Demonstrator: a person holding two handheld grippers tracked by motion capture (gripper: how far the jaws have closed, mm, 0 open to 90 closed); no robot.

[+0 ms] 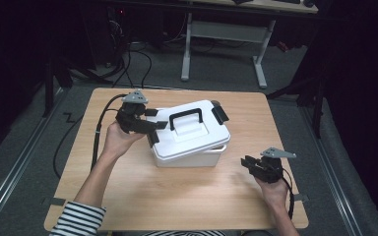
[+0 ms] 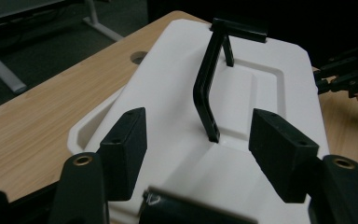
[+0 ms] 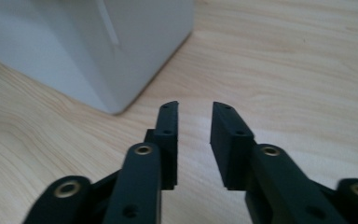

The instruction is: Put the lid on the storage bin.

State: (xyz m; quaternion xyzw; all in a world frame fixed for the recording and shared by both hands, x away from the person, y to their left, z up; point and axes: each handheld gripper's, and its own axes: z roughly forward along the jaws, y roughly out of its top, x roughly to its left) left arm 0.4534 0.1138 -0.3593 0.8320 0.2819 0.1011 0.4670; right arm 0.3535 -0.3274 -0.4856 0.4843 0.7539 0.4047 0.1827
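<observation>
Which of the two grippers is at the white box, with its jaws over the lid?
The left gripper, jaws spread wide over the white box's lid. The right gripper sits apart over bare table.

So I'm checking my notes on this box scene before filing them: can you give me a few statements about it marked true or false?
1. The white box has its lid on. True.
2. The black handle stands up from the lid. True.
3. The left gripper is clamped on the handle. False: its jaws stand open, with nothing between them.
4. The right gripper holds the box. False: it is beside it, over the bare table, jaws narrowly apart.
</observation>
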